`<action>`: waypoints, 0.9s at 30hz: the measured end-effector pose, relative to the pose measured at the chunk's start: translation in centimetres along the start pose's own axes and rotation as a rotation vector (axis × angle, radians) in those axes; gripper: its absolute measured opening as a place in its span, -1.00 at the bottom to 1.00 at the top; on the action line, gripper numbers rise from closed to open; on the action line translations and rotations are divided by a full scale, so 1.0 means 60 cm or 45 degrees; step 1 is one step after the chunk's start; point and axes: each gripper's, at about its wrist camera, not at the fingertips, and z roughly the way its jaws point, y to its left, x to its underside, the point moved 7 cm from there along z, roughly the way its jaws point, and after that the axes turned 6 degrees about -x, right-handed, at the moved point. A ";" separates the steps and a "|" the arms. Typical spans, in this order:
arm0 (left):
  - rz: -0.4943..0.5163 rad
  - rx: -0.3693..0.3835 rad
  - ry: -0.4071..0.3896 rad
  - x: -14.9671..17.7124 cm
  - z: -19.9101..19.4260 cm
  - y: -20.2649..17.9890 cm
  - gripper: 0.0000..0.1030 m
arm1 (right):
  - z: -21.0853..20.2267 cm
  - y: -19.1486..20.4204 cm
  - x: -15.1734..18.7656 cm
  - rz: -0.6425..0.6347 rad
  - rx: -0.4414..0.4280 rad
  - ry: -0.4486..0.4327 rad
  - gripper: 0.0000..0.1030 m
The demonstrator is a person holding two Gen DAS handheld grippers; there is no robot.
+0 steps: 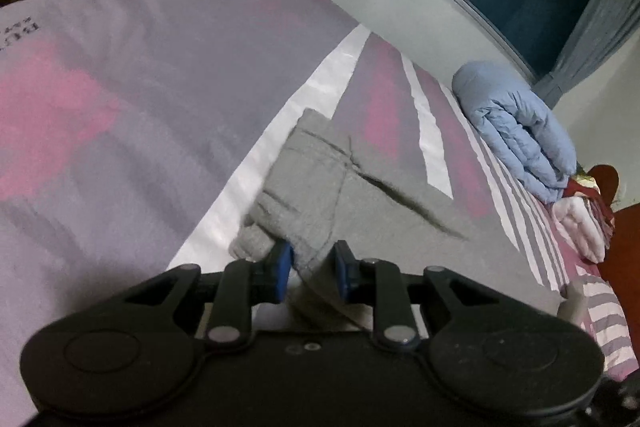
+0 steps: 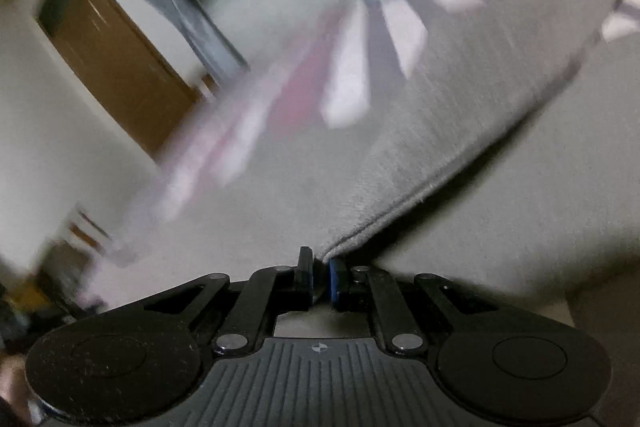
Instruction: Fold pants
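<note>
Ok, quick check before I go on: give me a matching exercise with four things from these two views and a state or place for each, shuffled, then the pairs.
Things:
1. left gripper
2. right gripper
3. grey pants
4. folded light blue duvet

States or places:
A. lies at the far edge of the bed by the wall under the window
B. jaws apart, fabric between the pads
C. spread on the striped pink and grey sheet
D. jaws pinched on a hem edge

Pairs: 1-B, 2-D, 3-C, 4-A
</note>
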 end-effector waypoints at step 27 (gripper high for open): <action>0.396 -0.257 -0.207 0.114 0.048 -0.180 -0.12 | -0.111 -0.273 -0.227 0.487 0.018 -0.362 -0.37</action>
